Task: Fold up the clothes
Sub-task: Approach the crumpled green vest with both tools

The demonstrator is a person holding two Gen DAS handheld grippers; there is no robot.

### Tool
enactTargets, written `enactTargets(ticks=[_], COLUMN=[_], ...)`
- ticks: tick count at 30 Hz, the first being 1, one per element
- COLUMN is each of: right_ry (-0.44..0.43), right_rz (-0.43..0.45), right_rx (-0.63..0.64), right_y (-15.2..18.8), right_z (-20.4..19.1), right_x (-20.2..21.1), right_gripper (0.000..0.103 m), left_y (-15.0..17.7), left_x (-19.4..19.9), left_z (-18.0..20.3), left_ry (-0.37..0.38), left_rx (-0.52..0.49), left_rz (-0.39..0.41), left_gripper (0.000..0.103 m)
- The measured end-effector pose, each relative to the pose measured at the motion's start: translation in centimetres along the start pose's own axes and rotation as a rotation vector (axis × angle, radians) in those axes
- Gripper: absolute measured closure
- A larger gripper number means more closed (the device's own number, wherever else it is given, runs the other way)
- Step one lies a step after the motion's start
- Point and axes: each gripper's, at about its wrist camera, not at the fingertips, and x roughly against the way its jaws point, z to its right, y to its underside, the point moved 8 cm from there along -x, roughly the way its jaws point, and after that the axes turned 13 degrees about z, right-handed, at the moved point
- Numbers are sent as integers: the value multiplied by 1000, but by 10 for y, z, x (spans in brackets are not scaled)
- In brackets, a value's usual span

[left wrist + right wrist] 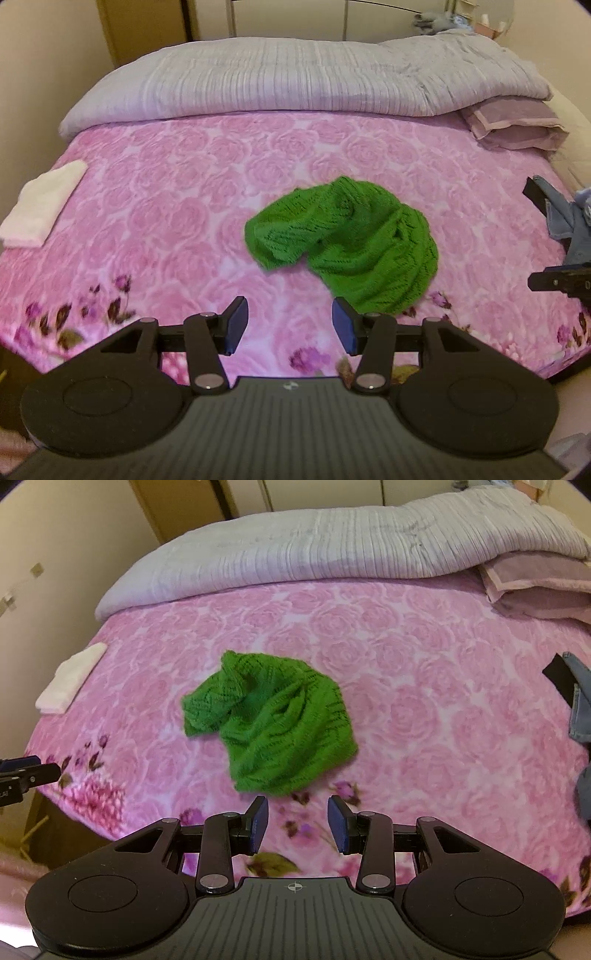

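Green knitted garment [343,243] crumpled in a loose heap near the middle of the bed [166,221], on a pink rose-patterned blanket, well short of the folded grey quilt [295,77] across the far end. Not yet spread or folded; one thick roll of knit sticking out toward the left, the bulk bunched to the right and nearer the foot.

Left claw [290,326] hanging above the near edge of the blanket, angled down, jaws standing well apart with nothing between the blue pads [236,325]. Right pad close to the heap's near edge in the picture, though apparently above it rather than touching; hard to be sure through the fisheye.

Right claw [298,823] likewise over the near edge, jaws parted somewhat less widely, empty, just short of the garment's [273,720] nearest fold.

Folded white cloth [44,203] flat at the left margin of the bed, well apart from the green heap. Blue-grey denim clothing [569,221] bunched at the right margin, with a black strap-like piece beside it. Pinkish pillow [517,122] tucked under the quilt's right end. Cream wall and a wooden door frame beyond the bed.
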Motion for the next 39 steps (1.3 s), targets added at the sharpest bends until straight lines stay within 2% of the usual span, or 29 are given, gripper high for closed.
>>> enactTargets(ticks=[6, 11, 18, 23, 26, 29, 33, 39], right_ry=[110, 237, 334, 388, 410, 410, 386, 342], right_rz=[16, 20, -76, -68, -51, -47, -72, -99], right_rx=[-103, -230, -371, -466, -487, -436, -378, -387], right_y=[-15, -4, 44, 67, 72, 72, 78, 87], right_z=[-30, -34, -26, -10, 3, 12, 17, 32], right_x=[-41, -62, -90, -103, -112, -127, -149, -170], right_gripper=[63, 63, 63, 63, 63, 63, 63, 62], left_y=[-14, -6, 18, 33, 40, 50, 50, 46], left_x=[-48, -93, -148, -180, -198, -218, -240, -262], left_z=[-42, -63, -61, -46, -41, -40, -33, -19], left_ry=[108, 209, 290, 336, 351, 334, 307, 269], left_rx=[-97, -187, -258, -295, -282, -284, -328, -365], left_rz=[-38, -93, -151, -154, -162, -172, -132, -96], left_gripper=[57, 57, 57, 57, 57, 57, 56, 56])
